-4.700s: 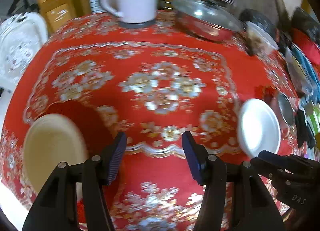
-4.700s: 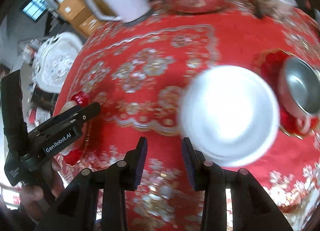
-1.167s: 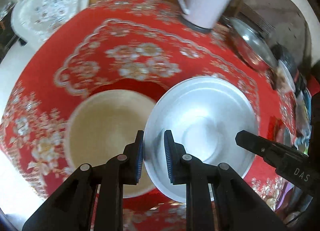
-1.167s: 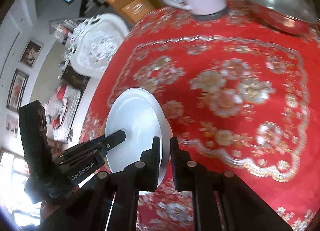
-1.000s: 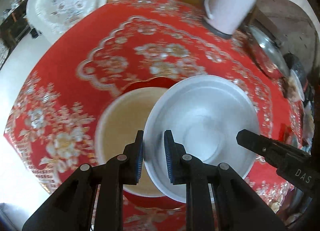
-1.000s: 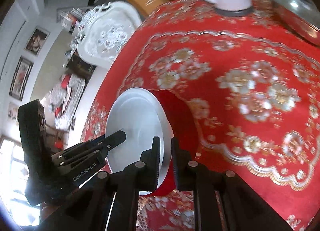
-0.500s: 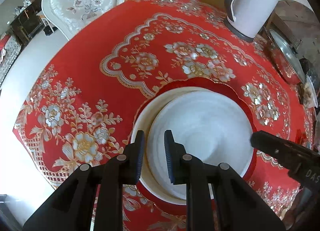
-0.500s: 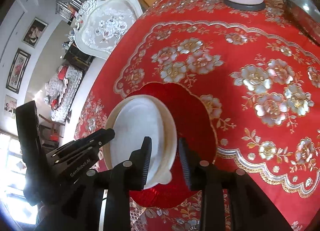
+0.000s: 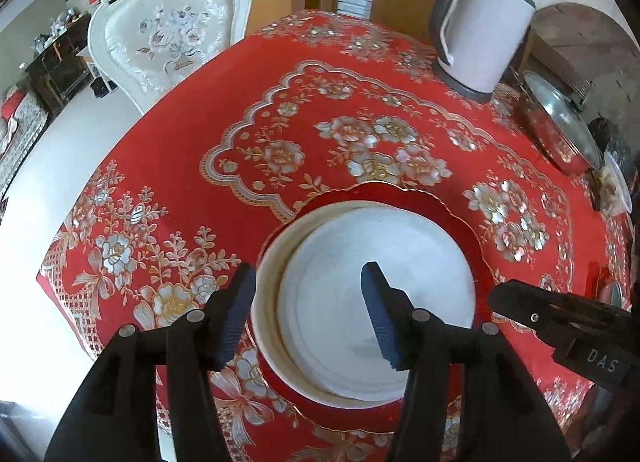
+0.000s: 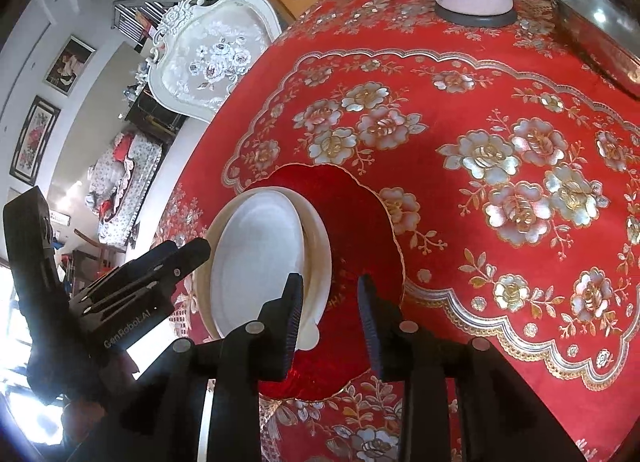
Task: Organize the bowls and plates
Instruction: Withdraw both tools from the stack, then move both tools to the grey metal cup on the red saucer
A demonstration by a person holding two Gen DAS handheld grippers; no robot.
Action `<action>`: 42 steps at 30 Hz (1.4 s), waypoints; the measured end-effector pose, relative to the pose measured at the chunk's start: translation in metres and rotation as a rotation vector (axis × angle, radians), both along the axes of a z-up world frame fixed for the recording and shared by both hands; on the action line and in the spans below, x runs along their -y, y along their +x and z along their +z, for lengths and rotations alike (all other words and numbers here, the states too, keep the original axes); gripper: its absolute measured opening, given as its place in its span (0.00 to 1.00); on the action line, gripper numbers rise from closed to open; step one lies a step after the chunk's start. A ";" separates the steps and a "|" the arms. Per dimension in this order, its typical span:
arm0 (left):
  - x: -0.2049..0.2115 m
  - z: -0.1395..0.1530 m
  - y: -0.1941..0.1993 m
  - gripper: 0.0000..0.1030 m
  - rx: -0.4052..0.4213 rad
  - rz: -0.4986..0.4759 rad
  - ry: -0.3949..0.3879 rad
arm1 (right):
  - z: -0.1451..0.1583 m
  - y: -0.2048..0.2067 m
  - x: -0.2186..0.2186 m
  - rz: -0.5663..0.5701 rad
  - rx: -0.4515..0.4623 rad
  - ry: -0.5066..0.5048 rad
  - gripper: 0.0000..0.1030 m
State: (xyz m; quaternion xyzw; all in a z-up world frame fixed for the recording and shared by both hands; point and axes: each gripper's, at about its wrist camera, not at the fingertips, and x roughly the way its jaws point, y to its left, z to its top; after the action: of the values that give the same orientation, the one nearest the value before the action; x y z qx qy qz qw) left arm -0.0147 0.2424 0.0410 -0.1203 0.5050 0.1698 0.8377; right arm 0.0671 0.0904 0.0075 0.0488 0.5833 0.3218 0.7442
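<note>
White plate [image 9: 376, 302] sits nested inside the cream bowl [image 9: 268, 258], and the bowl rests on the red scalloped plate [image 9: 460, 217], all stacked near the counter's [image 9: 180, 141] front-left edge. Left gripper [image 9: 310, 314] hovers right over the stack, jaws spread wide and holding nothing, one either side of the bowl's near rim. Right gripper [image 10: 330, 322] hangs just beside the stack, jaws parted and empty, the cream bowl's rim showing past its left jaw. Over at the counter's far edge stands the pink electric kettle [image 9: 480, 29] on its grey base, with a lidded steel pan [image 9: 560, 129] next to it at the far-right edge. A white ornate chair [image 9: 172, 37] stands off the counter's left side
</note>
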 end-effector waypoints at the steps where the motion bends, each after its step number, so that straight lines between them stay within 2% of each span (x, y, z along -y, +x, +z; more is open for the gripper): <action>1: 0.002 0.000 0.000 0.52 -0.001 -0.003 -0.003 | 0.001 -0.001 0.001 0.000 0.002 -0.001 0.30; 4: 0.010 -0.002 0.003 0.52 -0.009 -0.019 -0.002 | 0.002 -0.003 0.003 0.002 0.010 -0.007 0.30; 7: 0.020 -0.002 0.005 0.52 -0.007 -0.041 -0.002 | 0.004 -0.006 0.010 -0.006 0.016 -0.006 0.37; 11: 0.038 -0.001 0.011 0.54 -0.005 -0.075 0.002 | 0.008 -0.009 0.028 -0.034 0.024 -0.012 0.37; 19: 0.094 0.000 0.032 0.55 0.000 -0.195 0.005 | 0.010 -0.010 0.091 -0.162 0.024 -0.028 0.37; 35: 0.276 0.004 0.078 0.55 0.020 -0.534 -0.006 | 0.005 -0.034 0.273 -0.514 0.013 -0.090 0.40; 42: 0.341 0.004 0.085 0.55 0.014 -0.651 0.000 | 0.003 -0.046 0.329 -0.622 0.001 -0.088 0.41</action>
State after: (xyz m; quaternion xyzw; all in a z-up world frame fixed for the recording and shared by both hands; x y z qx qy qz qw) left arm 0.0702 -0.0987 0.0447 0.0466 0.5109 -0.1079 0.8515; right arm 0.0211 -0.2381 0.0109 0.1924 0.5533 0.0529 0.8087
